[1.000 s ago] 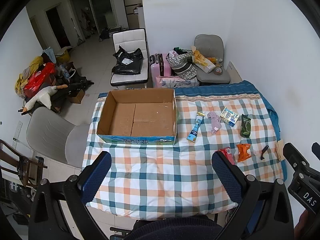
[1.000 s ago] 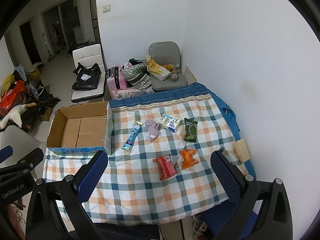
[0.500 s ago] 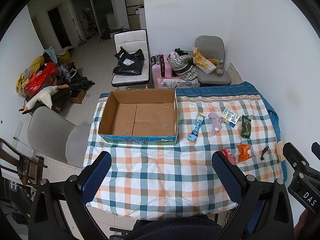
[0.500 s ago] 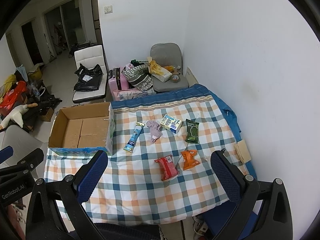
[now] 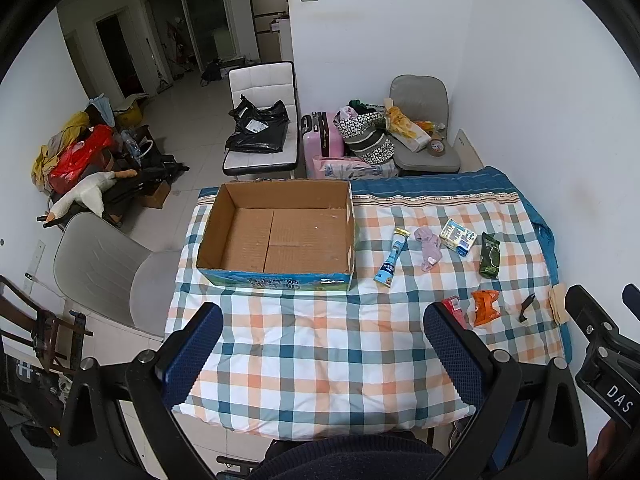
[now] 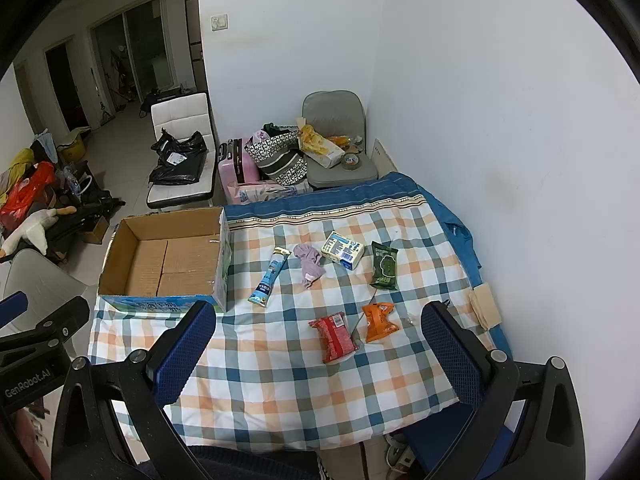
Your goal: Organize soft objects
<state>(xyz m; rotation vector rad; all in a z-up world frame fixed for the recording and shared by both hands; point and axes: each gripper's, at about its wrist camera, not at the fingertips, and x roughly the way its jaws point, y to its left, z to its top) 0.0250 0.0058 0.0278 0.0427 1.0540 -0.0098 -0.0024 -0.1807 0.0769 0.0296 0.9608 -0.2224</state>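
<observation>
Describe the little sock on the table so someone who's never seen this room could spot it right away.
Start at the open cardboard box on the checked tablecloth. To its right lies a blue tube packet, then the sock, just before a white carton. It is the only crumpled, pale mauve cloth among glossy printed packets.

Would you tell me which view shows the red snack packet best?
The right wrist view: the flat red snack packet lies fully visible. In the left wrist view only its corner peeks out behind a blue finger of the left tongs.

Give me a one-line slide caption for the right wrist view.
Open right gripper above a checked tablecloth: empty cardboard box at left, soft packets and a crumpled sock scattered beside it.
</observation>
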